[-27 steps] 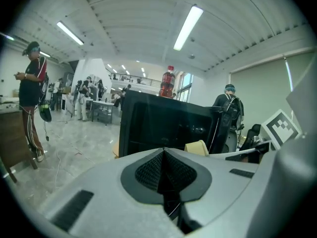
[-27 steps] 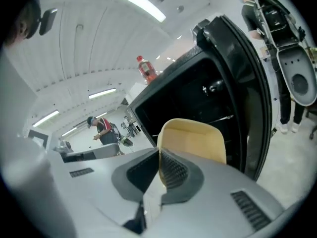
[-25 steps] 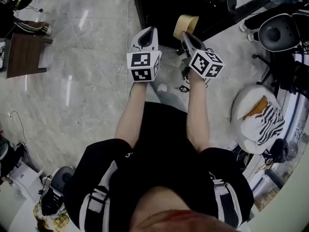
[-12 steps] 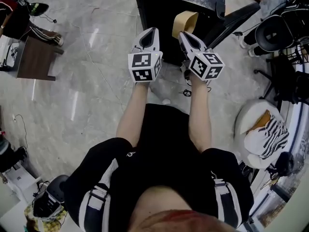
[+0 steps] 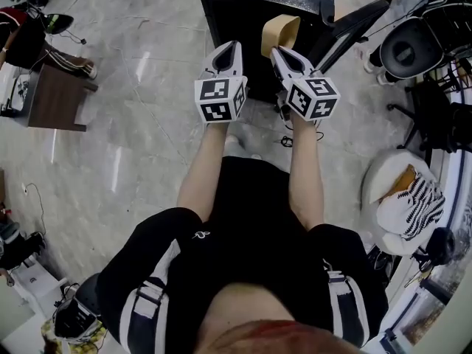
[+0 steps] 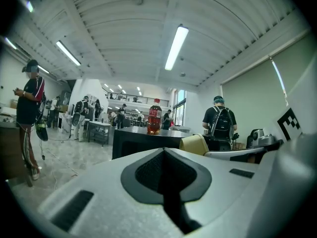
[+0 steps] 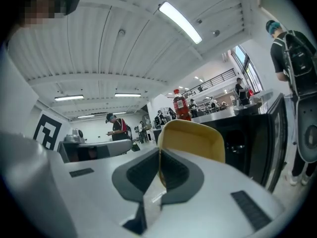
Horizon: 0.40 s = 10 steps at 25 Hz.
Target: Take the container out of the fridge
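two hand-held grippers (image 5: 230, 46) (image 5: 278, 51), one container (image 5: 281, 32), one fridge (image 5: 251, 9).

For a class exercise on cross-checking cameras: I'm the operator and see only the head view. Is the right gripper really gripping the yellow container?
Observer: Yes. The right gripper view shows the right gripper shut on the container, pinching its wall.
Operator: And the left gripper?
Observer: The left gripper is shut, with nothing between its jaws.
Operator: What's the red thing on the fridge?
Observer: A bottle with a red label, upright on top of the fridge.
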Motion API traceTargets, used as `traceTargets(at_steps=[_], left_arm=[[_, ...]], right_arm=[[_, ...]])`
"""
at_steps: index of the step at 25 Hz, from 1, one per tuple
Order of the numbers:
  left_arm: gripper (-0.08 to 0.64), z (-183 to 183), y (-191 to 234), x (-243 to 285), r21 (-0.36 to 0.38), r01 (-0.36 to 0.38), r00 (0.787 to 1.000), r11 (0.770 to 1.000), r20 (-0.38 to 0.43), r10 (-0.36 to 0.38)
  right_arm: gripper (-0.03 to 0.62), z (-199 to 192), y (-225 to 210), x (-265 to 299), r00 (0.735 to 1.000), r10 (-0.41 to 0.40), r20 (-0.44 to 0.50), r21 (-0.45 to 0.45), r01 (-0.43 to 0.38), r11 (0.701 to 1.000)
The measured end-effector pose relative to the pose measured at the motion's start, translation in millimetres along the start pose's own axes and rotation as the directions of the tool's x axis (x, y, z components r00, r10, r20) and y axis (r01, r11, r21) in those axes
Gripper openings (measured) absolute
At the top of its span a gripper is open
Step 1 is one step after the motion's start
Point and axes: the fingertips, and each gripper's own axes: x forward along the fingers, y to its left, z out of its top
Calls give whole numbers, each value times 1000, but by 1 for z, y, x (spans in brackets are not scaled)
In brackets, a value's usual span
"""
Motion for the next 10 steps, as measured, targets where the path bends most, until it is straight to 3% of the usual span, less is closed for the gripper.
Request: traceTargets(at_steps=[10], left_arm=[[8, -2, -11, 4, -2, 13, 1000, 1000, -8, -13]], right_arm=[[14, 0, -7, -3, 999, -21, -33, -44, 20, 999]])
